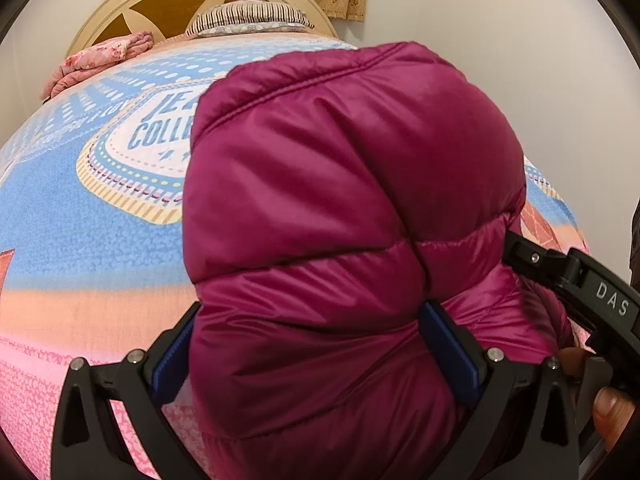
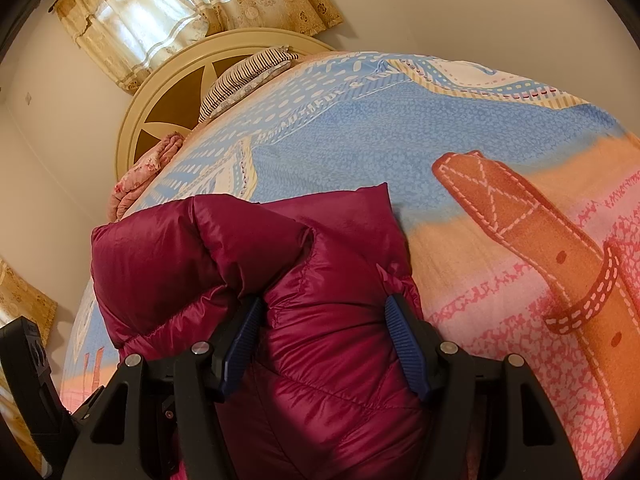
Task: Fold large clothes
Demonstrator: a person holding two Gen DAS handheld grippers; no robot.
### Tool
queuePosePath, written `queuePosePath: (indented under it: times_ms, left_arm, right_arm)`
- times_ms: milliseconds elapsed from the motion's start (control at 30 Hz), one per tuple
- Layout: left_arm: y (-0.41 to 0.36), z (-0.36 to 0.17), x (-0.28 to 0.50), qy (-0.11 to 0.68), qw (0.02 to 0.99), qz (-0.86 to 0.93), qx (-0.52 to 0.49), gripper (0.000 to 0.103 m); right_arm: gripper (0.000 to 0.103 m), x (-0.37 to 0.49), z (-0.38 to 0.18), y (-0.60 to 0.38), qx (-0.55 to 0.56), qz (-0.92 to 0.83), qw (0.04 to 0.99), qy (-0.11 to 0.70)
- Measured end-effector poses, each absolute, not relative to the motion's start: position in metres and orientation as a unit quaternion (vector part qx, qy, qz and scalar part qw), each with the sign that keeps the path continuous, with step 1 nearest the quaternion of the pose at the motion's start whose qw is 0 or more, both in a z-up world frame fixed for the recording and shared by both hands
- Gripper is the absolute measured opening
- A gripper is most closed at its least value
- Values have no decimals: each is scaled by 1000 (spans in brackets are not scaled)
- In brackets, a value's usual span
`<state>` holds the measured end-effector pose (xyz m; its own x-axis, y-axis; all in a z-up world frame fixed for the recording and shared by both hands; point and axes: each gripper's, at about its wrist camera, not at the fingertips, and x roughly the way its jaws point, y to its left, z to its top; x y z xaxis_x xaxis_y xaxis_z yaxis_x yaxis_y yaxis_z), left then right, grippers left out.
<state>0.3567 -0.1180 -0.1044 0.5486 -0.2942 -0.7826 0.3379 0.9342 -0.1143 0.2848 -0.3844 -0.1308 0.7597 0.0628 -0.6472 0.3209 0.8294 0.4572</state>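
Note:
A magenta quilted down jacket (image 1: 344,208) bulges up in front of the left wrist camera over the printed bedspread (image 1: 80,240). My left gripper (image 1: 308,340) is shut on a thick fold of the jacket between its blue pads (image 1: 452,352). In the right wrist view the same jacket (image 2: 248,248) sits in a bunched fold, and my right gripper (image 2: 324,344) is shut on it between its blue pads (image 2: 404,344). The right gripper's black body (image 1: 580,284) shows at the left view's right edge, close beside the jacket.
The bed carries a blue, orange and pink printed bedspread (image 2: 400,140). A striped pillow (image 1: 248,20) and a folded pink floral cloth (image 1: 100,60) lie by the round cream headboard (image 2: 168,92). Curtains (image 2: 152,12) hang behind; white walls flank the bed.

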Motion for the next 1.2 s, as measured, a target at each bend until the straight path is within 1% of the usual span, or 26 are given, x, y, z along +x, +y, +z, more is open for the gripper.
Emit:
queuePosePath:
  times_ms: [167, 333, 400, 500, 567, 733, 767, 800, 833, 900, 933, 967, 1000, 1033, 1067, 1133, 1200]
  left_arm:
    - [-103, -101, 354, 454, 871, -186, 2, 103]
    - [-71, -88, 321, 427, 873, -232, -43, 103]
    - [-55, -91, 312, 426, 864, -255, -81, 103]
    - [-39, -102, 310, 435, 845, -278, -143, 103]
    - [-37, -108, 314, 443, 834, -284, -164, 103]
    - [-49, -111, 318, 442, 834, -296, -148, 103]
    - [-51, -112, 317, 441, 833, -300, -146, 100]
    - [-54, -112, 317, 443, 828, -312, -147, 95]
    - [-57, -113, 315, 445, 823, -320, -147, 87]
    - [-61, -111, 308, 436, 831, -320, -133, 78]
    - [-63, -109, 304, 432, 834, -320, -124, 69]
    - [-64, -105, 300, 427, 838, -317, -120, 61]
    - [-63, -102, 296, 425, 840, -316, -119, 57]
    - [-61, -96, 290, 421, 843, -314, -120, 50]
    - [-57, -91, 285, 417, 844, -314, -120, 45]
    - [-53, -80, 272, 402, 853, -314, -110, 39]
    - [-50, -69, 255, 386, 862, -316, -92, 37]
  right_arm:
    - [66, 284, -125, -389, 285, -52, 892, 348]
    - [66, 250, -101, -403, 270, -53, 903, 331]
    - [66, 237, -97, -411, 259, -64, 906, 328]
    - [66, 231, -104, -419, 262, -37, 897, 355]
    - [66, 231, -111, -422, 264, -18, 890, 371]
    - [66, 242, -126, -423, 289, 27, 876, 385]
    - [66, 243, -127, -422, 288, 34, 877, 383]
    - [65, 244, -127, -418, 286, 47, 878, 380]
    - [55, 246, -129, -415, 284, 64, 876, 384]
    - [45, 248, -133, -408, 290, 90, 867, 396]
    - [37, 246, -132, -406, 288, 93, 868, 394]
    - [34, 245, -130, -405, 288, 97, 869, 390]
    - [29, 242, -126, -402, 289, 99, 871, 384]
    - [26, 241, -123, -400, 286, 99, 873, 381]
    - [25, 237, -119, -396, 285, 100, 876, 376]
    - [20, 229, -109, -387, 284, 112, 880, 364]
    - [18, 223, -98, -375, 281, 125, 883, 354]
